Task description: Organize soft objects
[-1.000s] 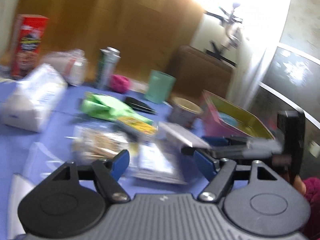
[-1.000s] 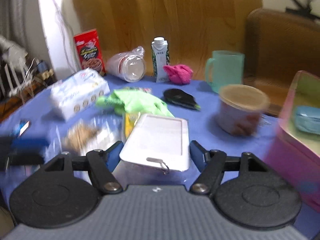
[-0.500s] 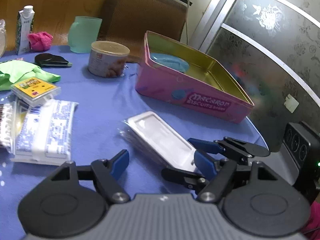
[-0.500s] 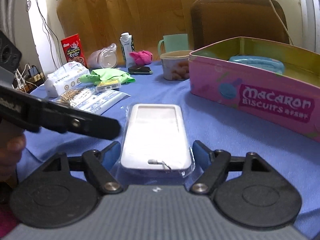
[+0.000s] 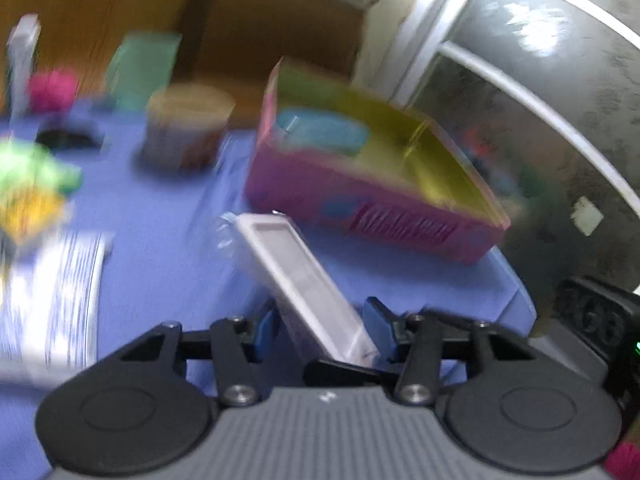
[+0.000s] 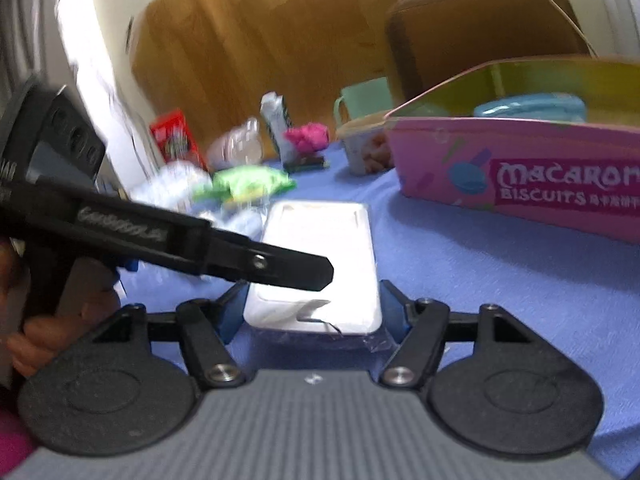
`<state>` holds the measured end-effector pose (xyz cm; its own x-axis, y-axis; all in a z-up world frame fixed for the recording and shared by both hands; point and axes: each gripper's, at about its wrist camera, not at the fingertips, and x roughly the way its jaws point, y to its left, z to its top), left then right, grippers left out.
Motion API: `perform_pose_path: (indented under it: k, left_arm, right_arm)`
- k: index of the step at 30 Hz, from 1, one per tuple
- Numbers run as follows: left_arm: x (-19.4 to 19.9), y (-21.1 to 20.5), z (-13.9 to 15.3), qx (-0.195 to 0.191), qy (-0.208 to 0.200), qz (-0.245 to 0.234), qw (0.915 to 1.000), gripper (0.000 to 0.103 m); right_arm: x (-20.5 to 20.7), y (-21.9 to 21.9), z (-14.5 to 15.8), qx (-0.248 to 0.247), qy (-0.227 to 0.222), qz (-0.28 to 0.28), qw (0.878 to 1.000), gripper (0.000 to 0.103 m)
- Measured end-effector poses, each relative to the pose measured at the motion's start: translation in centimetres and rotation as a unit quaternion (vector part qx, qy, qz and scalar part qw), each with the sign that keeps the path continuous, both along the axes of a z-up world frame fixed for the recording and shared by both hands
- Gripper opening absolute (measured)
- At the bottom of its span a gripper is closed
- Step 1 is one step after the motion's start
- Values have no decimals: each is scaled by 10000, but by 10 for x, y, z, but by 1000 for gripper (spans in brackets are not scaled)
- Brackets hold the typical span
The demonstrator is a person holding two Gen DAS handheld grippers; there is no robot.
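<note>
A flat white pack in clear wrap (image 6: 320,256) lies on the blue tablecloth in front of the pink Macaron biscuit tin (image 6: 516,168). My right gripper (image 6: 312,312) has its blue pads at both sides of the pack's near end. My left gripper (image 5: 320,328) straddles the same pack (image 5: 296,276) from the left, its pads close to the sides; whether it grips is unclear. The left gripper's finger (image 6: 256,260) crosses over the pack in the right wrist view. A blue soft item (image 5: 320,132) lies inside the tin (image 5: 360,184).
At the back stand a snack cup (image 5: 184,128), a teal mug (image 5: 140,68), a pink cloth (image 6: 306,138), a carton (image 6: 276,124) and a red box (image 6: 174,140). A green cloth (image 6: 248,182) and packets (image 5: 52,292) lie left. A brown chair (image 6: 476,28) is behind.
My left gripper has swung right and closed in around the white pack's near end. The right gripper's pads have narrowed onto the pack. Both views are motion blurred.
</note>
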<state>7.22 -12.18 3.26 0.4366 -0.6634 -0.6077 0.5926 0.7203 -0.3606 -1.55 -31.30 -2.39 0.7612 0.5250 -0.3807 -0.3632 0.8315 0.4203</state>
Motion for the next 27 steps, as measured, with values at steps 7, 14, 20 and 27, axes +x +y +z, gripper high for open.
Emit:
perform_pose_path:
  k: [7,14,20,27]
  left_arm:
    - [3,-52,56,-120,-1159,-403,9924,46]
    - [28,-106,57,-127,-1471,-494,9878,47]
    - [48,-112,39,-37,-1129,-230,9933,56]
    - [27,-52,35,-299,-1095,-160,9934,60]
  right_arm:
    - [-1,-29,41,187,-929,-638,9935,71]
    - [5,-54,69,-246,-1603,-1569,9742,71]
    - [42,-57,57,-1297,-1568,-2272,9524,73]
    - [43,-52,41,-1614,-1609,-2232,9478,84]
